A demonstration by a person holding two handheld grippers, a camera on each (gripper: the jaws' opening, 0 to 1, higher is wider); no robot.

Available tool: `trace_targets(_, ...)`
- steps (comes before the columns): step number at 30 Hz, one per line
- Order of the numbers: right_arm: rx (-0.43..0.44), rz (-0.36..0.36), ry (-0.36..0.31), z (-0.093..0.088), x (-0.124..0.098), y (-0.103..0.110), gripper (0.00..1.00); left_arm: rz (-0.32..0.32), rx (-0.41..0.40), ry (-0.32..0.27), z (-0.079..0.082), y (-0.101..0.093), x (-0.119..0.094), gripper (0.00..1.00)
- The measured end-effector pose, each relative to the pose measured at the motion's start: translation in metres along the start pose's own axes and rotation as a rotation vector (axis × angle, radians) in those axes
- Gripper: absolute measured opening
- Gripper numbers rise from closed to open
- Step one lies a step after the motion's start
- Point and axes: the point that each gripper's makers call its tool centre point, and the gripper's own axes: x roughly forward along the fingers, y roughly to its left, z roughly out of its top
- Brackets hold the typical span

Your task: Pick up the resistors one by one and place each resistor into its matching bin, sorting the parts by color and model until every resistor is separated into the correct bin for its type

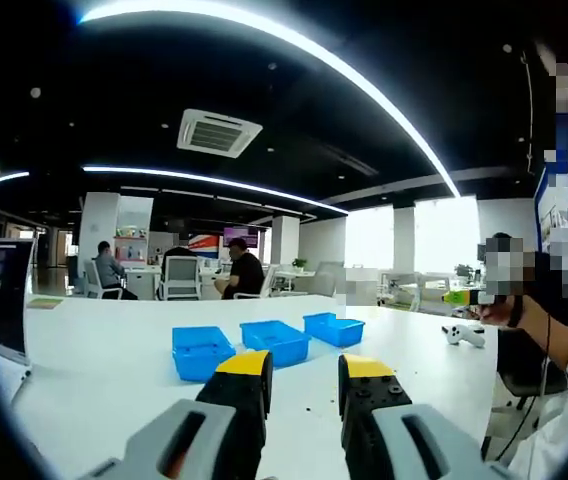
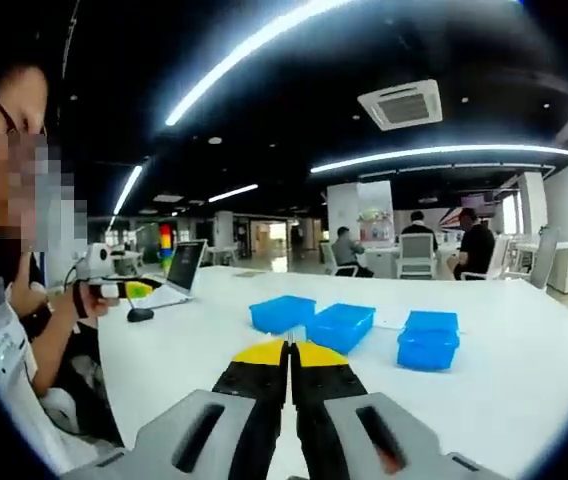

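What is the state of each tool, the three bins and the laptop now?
Left tool: open, holding nothing.
Right tool: shut, nothing seen between the jaws.
Three blue bins: upright in a row on the white table; contents cannot be told.
Laptop: lid open, on the table's far end.

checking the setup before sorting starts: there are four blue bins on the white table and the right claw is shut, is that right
Not quite: there are three blue bins, not four, in a row on the white table, as the right gripper view shows. The rest holds: the right claw has its jaws together.
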Motion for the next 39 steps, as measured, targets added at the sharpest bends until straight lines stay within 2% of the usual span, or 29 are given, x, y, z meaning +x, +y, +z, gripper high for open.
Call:
trace_targets(6, 0.063, 0.002, 0.024, -0.004, 0.014, -0.004, 0.04, 0.001, 0.001, 0.001, 0.000, 0.000, -0.001, 0.28)
trace_targets(12, 0.081, 0.014, 0.040, 0.003, 0.045, -0.006, 0.04, 0.004, -0.001, -0.004, 0.001, 0.002, -0.002, 0.28)
trace_targets(17, 0.091, 0.032, 0.078, 0.004, 0.092, -0.013, 0.04, 0.002, 0.000, -0.009, 0.003, 0.002, -0.003, 0.28)
trace_targets(20, 0.117, 0.043, 0.087, 0.011, 0.126, -0.022, 0.04, 0.006, -0.001, -0.013, 0.004, 0.002, -0.004, 0.28)
trace_targets(23, 0.076, 0.025, 0.124, 0.014, 0.161, -0.035, 0.04, 0.008, -0.001, -0.015, 0.005, 0.003, -0.005, 0.28)
trace_targets(24, 0.074, 0.014, 0.115, 0.018, 0.173, -0.039, 0.04, 0.008, -0.001, -0.016, 0.005, 0.004, -0.005, 0.28)
trace_targets(27, 0.070, 0.010, 0.150, 0.017, 0.207, -0.048, 0.04, 0.011, -0.002, -0.019, 0.006, 0.005, -0.006, 0.28)
trace_targets(30, 0.068, -0.008, 0.159, 0.017, 0.232, -0.057, 0.04, 0.014, -0.004, -0.022, 0.007, 0.006, -0.007, 0.28)
trace_targets(32, 0.081, -0.018, 0.167, 0.015, 0.247, -0.063, 0.04, 0.015, -0.005, -0.023, 0.007, 0.007, -0.008, 0.28)
trace_targets(35, 0.076, -0.063, 0.203, 0.002, 0.274, -0.079, 0.04, 0.014, -0.006, -0.024, 0.007, 0.007, -0.008, 0.28)
trace_targets(39, 0.099, -0.110, 0.239, -0.014, 0.294, -0.094, 0.04, 0.014, -0.007, -0.026, 0.007, 0.007, -0.009, 0.28)
